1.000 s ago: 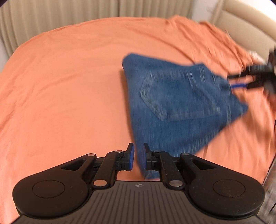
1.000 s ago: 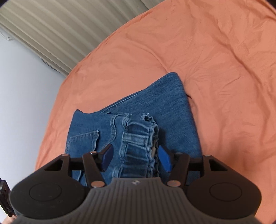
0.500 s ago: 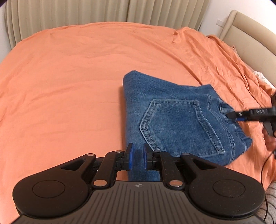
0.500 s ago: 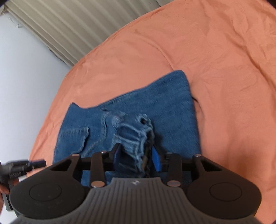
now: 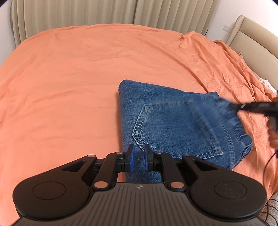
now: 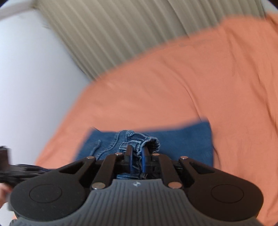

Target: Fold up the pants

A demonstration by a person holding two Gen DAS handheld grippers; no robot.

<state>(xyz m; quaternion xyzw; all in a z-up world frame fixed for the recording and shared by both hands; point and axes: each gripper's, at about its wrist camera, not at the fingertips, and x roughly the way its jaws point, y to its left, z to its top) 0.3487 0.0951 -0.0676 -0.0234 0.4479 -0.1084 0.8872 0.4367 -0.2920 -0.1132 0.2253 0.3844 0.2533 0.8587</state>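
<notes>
Blue denim pants (image 5: 175,125) lie folded into a compact stack on the orange bed sheet (image 5: 69,90), back pocket facing up. My left gripper (image 5: 138,159) is shut on the near edge of the pants. My right gripper (image 6: 137,159) is shut on the bunched waistband of the pants (image 6: 139,142). The right gripper also shows blurred at the right of the left wrist view (image 5: 243,106), at the waistband end. The left gripper shows blurred at the left edge of the right wrist view (image 6: 15,172).
Beige curtains (image 5: 111,13) hang behind the bed. A padded beige headboard (image 5: 252,33) stands at the right. The sheet is bunched into wrinkles near the headboard (image 5: 225,57). A white wall (image 6: 31,69) is left of the bed.
My right gripper has closed on the bunched waistband and swung low along the pants. The pants have settled flatter on the sheet. My left gripper has kept its grip on the near edge.
</notes>
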